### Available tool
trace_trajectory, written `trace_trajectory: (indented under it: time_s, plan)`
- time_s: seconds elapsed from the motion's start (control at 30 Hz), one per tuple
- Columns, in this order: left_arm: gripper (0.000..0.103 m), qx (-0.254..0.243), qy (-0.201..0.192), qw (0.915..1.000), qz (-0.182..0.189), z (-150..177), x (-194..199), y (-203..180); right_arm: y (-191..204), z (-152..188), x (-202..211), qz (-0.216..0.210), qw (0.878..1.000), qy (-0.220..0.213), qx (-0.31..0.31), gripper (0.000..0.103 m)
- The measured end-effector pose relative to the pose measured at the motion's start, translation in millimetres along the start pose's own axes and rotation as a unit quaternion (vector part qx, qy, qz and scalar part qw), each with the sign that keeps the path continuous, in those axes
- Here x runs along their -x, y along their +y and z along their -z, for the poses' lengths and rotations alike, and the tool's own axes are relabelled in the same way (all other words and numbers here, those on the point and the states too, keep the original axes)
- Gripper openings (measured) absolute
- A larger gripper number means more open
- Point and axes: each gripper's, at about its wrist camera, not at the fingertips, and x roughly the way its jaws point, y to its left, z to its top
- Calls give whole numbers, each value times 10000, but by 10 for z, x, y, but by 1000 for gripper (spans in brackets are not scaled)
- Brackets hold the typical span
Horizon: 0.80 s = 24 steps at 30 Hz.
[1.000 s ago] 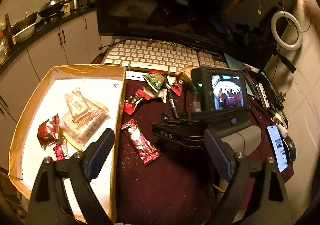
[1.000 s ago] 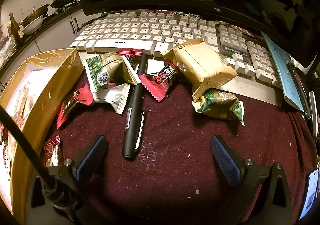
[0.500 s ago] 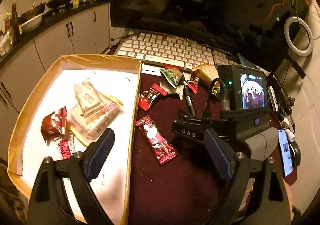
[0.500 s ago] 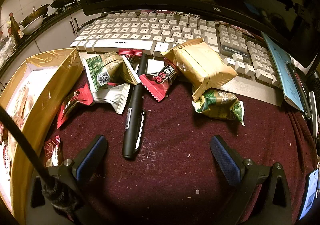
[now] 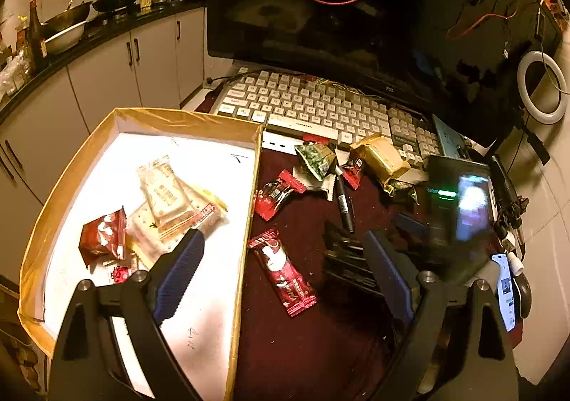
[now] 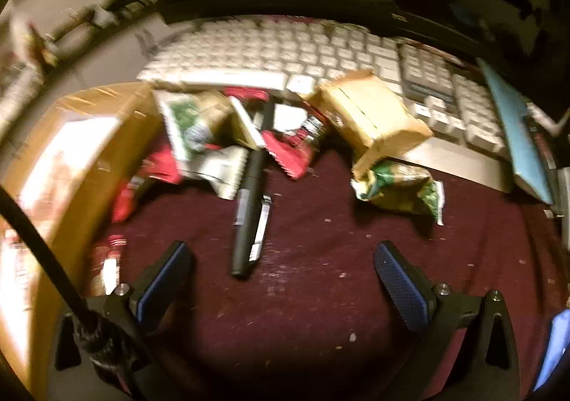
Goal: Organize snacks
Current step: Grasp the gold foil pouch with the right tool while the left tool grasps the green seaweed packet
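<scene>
A gold-rimmed cardboard box (image 5: 249, 194) on the left holds several snack packets (image 5: 167, 194). Loose snacks lie on the dark red cloth: a long red bar (image 5: 283, 271), a red packet (image 5: 276, 192), green and red packets (image 5: 317, 157), a tan packet (image 5: 379, 157). My left gripper (image 5: 281, 274) is open and empty, above the red bar and the box's right wall. My right gripper (image 6: 281, 276) is open and empty, low over the cloth, short of a black marker (image 6: 249, 201), the tan packet (image 6: 370, 116) and a green packet (image 6: 402, 187). The right wrist view is blurred.
A white keyboard (image 5: 320, 105) and a dark monitor (image 5: 356, 9) stand behind the snacks. A phone (image 5: 506, 290) and a mouse (image 5: 523, 294) lie at the right edge. The right gripper's body with its lit screen (image 5: 470, 208) shows in the left wrist view. Kitchen cabinets (image 5: 107, 69) are far left.
My left gripper has risen and pulled back leftward, so the box and bar sit more centred. My right gripper has just started moving; its view is now blurred.
</scene>
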Motion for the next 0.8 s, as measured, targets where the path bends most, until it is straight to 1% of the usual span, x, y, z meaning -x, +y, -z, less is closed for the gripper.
trace_trajectory:
  time_s: [0.07, 0.1, 0.17, 0.2, 0.27, 0.33, 0.4, 0.43, 0.47, 0.53, 0.6, 0.7, 0.73, 0.77, 0.8]
  plan:
    - [91, -36, 31, 10000, 42, -6, -26, -28, -90, 47, 154, -477, 9987, -195, -53, 101]
    - [91, -47, 31, 10000, 39, -14, -38, -42, -126, 79, 260, -800, 9963, -306, 116, 100]
    - [91, -31, 60, 10000, 70, -38, -67, -72, -218, 108, 435, -1073, 9926, -458, 328, 100]
    - [91, -41, 79, 9999, 121, -51, -83, -94, -314, 106, 530, -1158, 9915, -529, 268, 100]
    - [91, -66, 95, 9998, 159, -75, -122, -149, -564, 59, 680, -1466, 9868, -680, 103, 100]
    - [91, -84, 92, 9997, 211, -103, -162, -204, -747, -13, 731, -1486, 9861, -748, 0, 100]
    - [91, -70, 145, 9995, 273, -137, -222, -250, -941, -114, 711, -1284, 9887, -762, -93, 99]
    - [91, -92, 219, 9992, 317, -157, -277, -281, -1017, -153, 669, -1199, 9902, -690, -182, 97]
    - [91, -121, 296, 9990, 315, -173, -325, -305, -1078, -199, 612, -1221, 9907, -561, -222, 94]
    - [91, -162, 434, 9984, 313, -208, -428, -342, -1150, -279, 488, -1331, 9901, -358, -251, 91]
    - [91, -180, 462, 9982, 351, -231, -491, -354, -1163, -357, 352, -1403, 9896, -151, -276, 79]
    - [90, -80, 593, 9973, 420, -276, -579, -332, -1112, -549, 198, -1767, 9833, 78, -429, 78]
    - [90, -64, 610, 9971, 441, -289, -593, -324, -1058, -643, 147, -1762, 9834, 147, -400, 78]
    - [90, -49, 635, 9970, 428, -308, -613, -313, -1012, -693, 128, -1666, 9854, 145, -320, 78]
    - [90, -34, 650, 9970, 419, -323, -622, -304, -945, -766, 82, -1450, 9891, 132, -202, 78]
